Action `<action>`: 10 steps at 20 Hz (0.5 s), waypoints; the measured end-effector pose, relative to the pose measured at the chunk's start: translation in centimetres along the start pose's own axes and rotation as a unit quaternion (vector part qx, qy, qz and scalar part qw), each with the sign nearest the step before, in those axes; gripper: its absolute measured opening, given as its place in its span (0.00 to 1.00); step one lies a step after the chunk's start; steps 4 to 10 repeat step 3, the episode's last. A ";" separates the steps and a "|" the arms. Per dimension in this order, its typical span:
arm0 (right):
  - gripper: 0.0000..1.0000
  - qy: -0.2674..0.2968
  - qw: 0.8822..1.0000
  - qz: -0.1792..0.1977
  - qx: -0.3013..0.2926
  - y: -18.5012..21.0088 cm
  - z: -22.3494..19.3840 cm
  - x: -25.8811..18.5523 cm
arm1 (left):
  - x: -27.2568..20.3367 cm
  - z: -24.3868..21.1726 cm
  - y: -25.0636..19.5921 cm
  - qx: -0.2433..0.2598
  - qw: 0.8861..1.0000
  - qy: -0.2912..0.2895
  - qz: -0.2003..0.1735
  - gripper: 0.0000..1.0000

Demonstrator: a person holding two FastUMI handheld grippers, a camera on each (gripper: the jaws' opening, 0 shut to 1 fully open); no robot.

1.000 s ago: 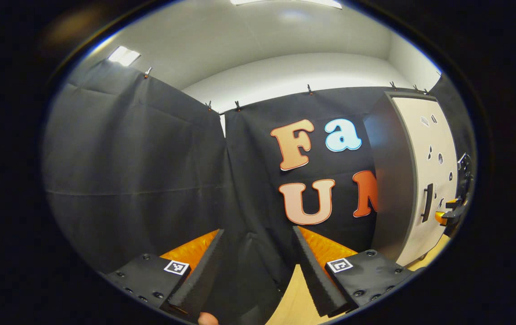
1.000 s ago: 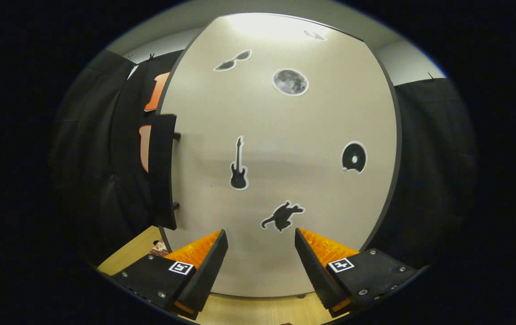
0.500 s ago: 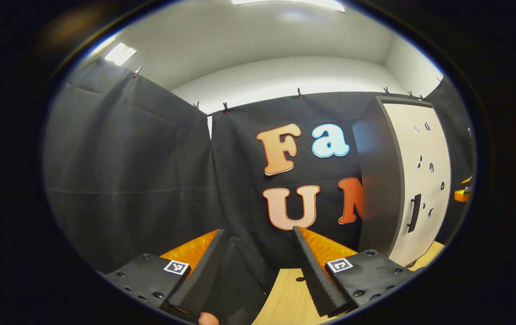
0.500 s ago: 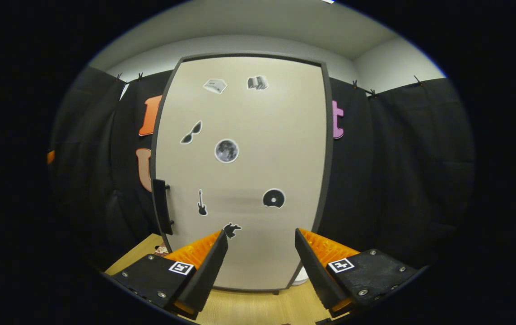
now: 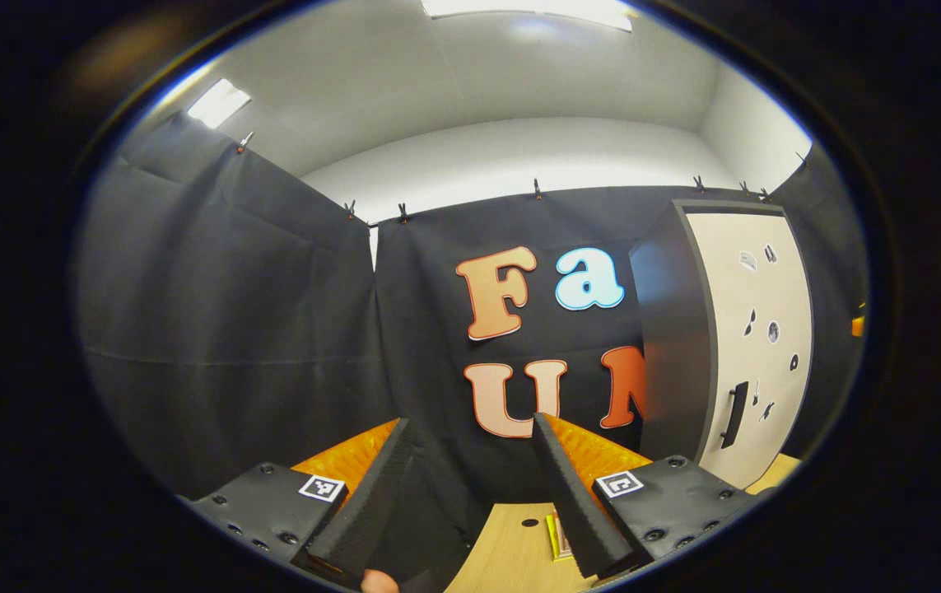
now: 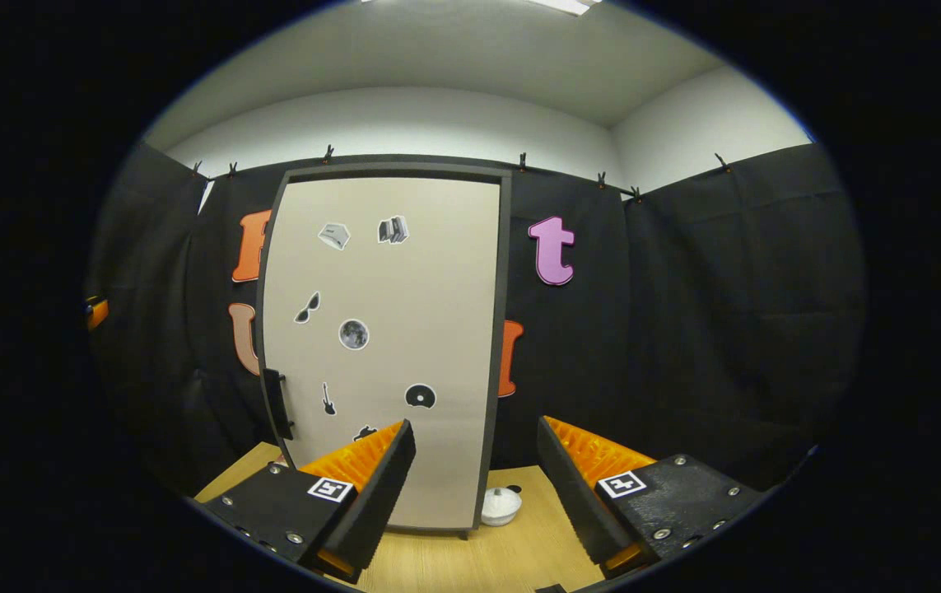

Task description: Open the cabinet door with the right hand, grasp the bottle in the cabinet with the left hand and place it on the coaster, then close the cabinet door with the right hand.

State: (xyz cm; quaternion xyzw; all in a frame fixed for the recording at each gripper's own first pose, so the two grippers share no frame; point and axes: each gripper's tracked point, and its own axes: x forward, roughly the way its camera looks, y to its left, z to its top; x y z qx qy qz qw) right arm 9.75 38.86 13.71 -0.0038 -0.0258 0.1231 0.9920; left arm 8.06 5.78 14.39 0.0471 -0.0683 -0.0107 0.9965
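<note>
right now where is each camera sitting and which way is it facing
Left gripper view: rides the left tool, facing the cloth wall, cabinet off to its right; own open fingers show.
Right gripper view: rides the right tool, facing the shut cabinet door squarely; own open fingers show.
Shared: the cabinet, its handle and the wooden table.

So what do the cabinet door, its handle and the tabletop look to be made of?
Cabinet door: likely laminated board, a flat matte beige face with a dark edge band and small stickers on it. Handle: a dark matte bar standing off the door, plastic or painted metal; too small to tell which. Tabletop: light wood-look surface with a faint grain, probably laminate or veneer.
</note>
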 end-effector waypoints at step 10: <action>0.92 -0.004 1.000 -0.011 -0.009 -2.3 1.0 -1.7 | -0.4 1.1 0.0 0.007 1.000 -0.010 0.011 0.95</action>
